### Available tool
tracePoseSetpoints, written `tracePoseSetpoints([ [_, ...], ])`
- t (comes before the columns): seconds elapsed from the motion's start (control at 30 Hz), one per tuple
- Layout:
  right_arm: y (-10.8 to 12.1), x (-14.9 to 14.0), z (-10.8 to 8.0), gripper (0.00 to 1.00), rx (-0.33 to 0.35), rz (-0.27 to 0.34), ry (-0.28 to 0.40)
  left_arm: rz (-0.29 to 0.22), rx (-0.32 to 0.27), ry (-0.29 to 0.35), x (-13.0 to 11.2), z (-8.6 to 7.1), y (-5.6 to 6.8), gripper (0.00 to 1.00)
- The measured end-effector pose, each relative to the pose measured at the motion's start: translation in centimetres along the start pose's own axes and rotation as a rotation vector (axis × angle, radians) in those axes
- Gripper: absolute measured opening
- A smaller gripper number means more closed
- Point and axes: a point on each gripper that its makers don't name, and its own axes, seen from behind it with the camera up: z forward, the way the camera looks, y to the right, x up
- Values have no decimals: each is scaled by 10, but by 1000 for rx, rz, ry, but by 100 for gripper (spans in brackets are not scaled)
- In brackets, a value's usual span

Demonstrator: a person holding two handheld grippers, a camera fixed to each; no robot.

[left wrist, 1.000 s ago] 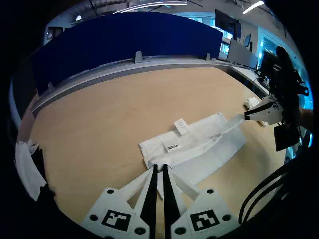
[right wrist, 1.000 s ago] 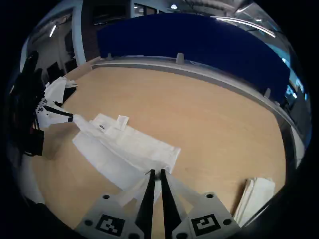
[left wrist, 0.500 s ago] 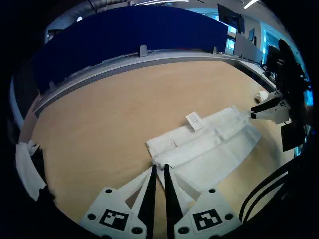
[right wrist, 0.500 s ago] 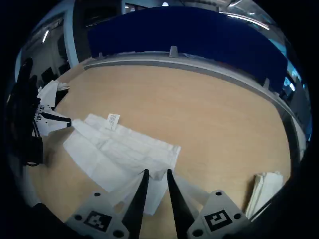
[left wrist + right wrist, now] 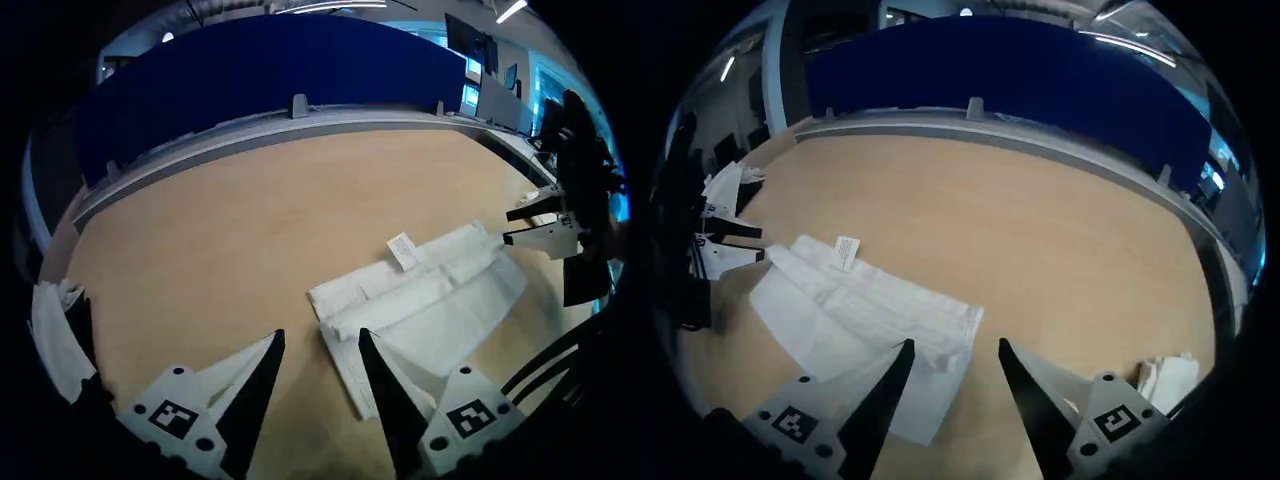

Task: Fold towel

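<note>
Pale wooden bench point(image 5: 240, 208): broad and smooth, backed by a dark blue fabric partition point(image 5: 240, 72). The slick surface offers little hold, so any sideways pull would probably slide the cloth rather than crease it. White cloth towel point(image 5: 416, 304): lies flat on the bench between the two tools as a long narrow strip, doubled lengthwise. A rumpled ridge runs along its far side, and a single flatter layer juts out along the near side. The layers do not line up. A pinch taken at either short end could catch only the upper thickness, and the next fold would then lift crooked or open the strip. Left tongs point(image 5: 320, 334): fingers spread wide and holding nothing, poised just beside the towel's left short end, with one finger over its near corner. Right tongs point(image 5: 954, 344): likewise spread and empty, at the opposite short end. If the two ends are lifted at unequal height or speed, the strip would likely twist. Small pile of folded white cloths point(image 5: 1168, 376): lies on the bench to the right, well apart, and is a snag only on a wide swing. Small white sewn-in label point(image 5: 402, 250): sticks up from the far edge and may end up showing outside the fold.
</note>
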Motion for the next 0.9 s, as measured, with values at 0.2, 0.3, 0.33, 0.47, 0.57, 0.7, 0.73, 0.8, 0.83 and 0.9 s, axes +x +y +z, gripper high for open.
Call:
tracePoseSetpoints([
  [0.2, 2, 10, -4, 100, -12, 2, 30, -3, 20, 16, 0, -10, -9, 88],
  [0.3, 0, 12, -7, 100, -11, 1, 40, -17, 25, 23, 0, -16, -12, 90],
  [0.33, -1, 12, -9, 100, -9, 0, 42, -23, 26, 25, 0, -18, -13, 90],
  [0.47, -4, 11, -12, 100, -4, -4, 45, -49, 29, 30, -3, -26, -16, 90],
  [0.57, -10, 11, -13, 100, 7, -7, 42, -63, 42, 28, -6, -32, -20, 90],
  [0.7, -24, 12, -13, 100, 30, -20, 45, -83, 58, 30, -15, -43, -25, 90],
  [0.73, -28, 12, -12, 100, 36, -24, 45, -89, 62, 29, -18, -47, -26, 90],
  [0.8, -37, 14, -11, 100, 50, -33, 46, -103, 73, 27, -24, -54, -29, 90],
  [0.83, -42, 14, -10, 100, 58, -37, 47, -110, 79, 26, -27, -57, -31, 90],
  [0.9, -53, 16, -8, 100, 75, -47, 48, -126, 93, 25, -33, -65, -34, 90],
])
